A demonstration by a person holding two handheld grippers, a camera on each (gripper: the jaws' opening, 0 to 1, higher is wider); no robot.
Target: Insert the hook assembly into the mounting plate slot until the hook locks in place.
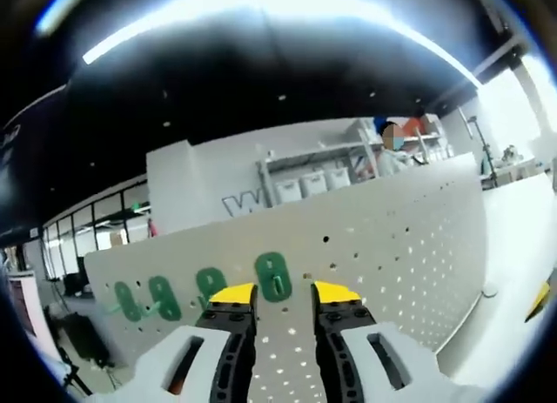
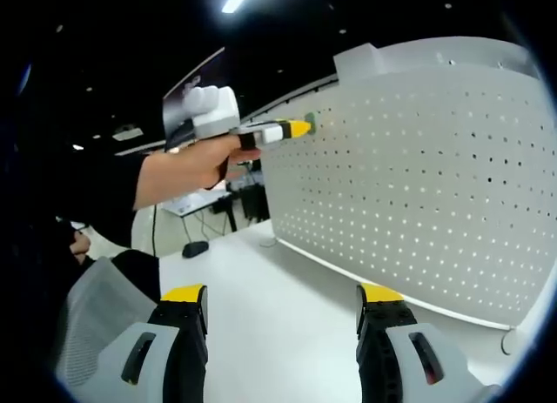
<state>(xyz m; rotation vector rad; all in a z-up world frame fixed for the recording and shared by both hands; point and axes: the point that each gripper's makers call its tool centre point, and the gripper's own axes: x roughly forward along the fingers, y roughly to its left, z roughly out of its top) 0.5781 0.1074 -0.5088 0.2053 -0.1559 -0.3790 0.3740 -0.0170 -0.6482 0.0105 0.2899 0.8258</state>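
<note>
The white perforated mounting plate (image 1: pixel 392 238) stands upright on a white table (image 1: pixel 513 246). Several green oval pieces (image 1: pixel 273 277) sit in a row near its upper edge. My left gripper (image 1: pixel 285 292) is open, its yellow tips close to the plate, and the nearest green piece lies just past them. In the right gripper view, a hand holds this left gripper (image 2: pixel 300 127) at the upper left corner of the plate (image 2: pixel 418 159), beside a small green piece (image 2: pixel 310 119). My right gripper (image 2: pixel 280 294) stands wide open and empty over the table (image 2: pixel 278 272), apart from the plate.
A person stands by shelves of white bins (image 1: pixel 313 184) behind the plate. A small dark object (image 2: pixel 193 248) lies on the table's far left. A thin wire loop (image 2: pixel 505 338) sits at the plate's base. A yellow tip (image 1: pixel 540 300) shows at the right edge.
</note>
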